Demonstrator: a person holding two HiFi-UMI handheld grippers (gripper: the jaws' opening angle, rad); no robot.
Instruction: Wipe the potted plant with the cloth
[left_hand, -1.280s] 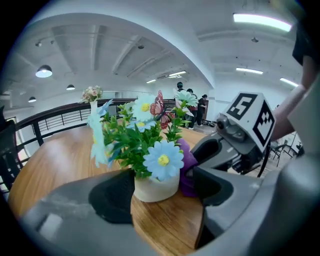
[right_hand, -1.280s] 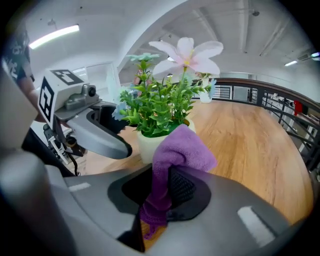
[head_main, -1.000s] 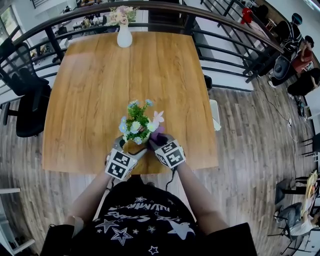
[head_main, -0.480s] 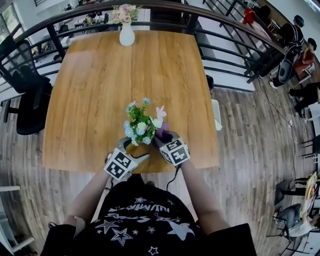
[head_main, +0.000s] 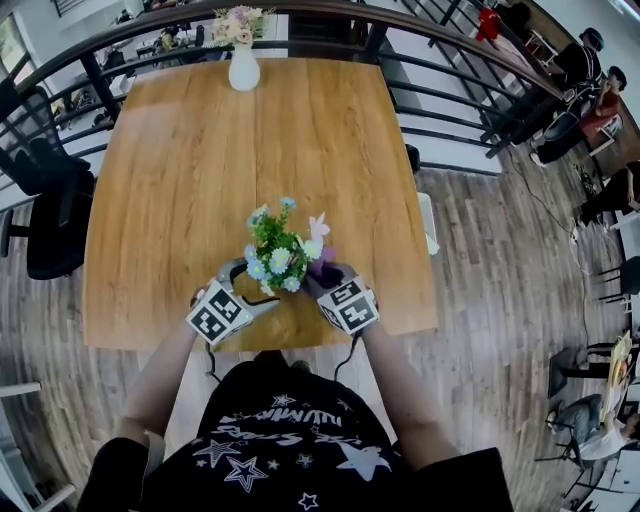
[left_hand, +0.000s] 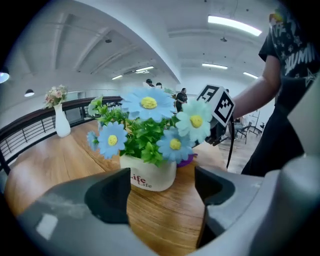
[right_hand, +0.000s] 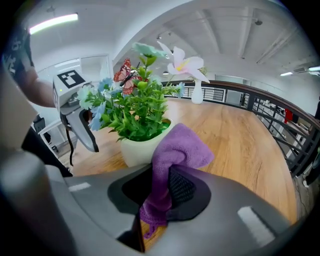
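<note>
Cloth (right_hand: 182, 147) beside plant (head_main: 278, 255)
Right gripper (right_hand: 160, 192) clamps the cloth at plant's 4 o'clock; left gripper (left_hand: 162, 187) jaws, just opening wider, stand empty at 7.

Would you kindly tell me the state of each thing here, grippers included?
potted plant: upright on the table, ungripped.
cloth: bunched, clamped in the right gripper.
left gripper: open, just widened, empty, facing the potted plant.
right gripper: shut on the cloth.
vase: upright at the table's far edge.

One potted plant (head_main: 277, 255), one cloth (right_hand: 182, 145), one vase (head_main: 243, 70)
</note>
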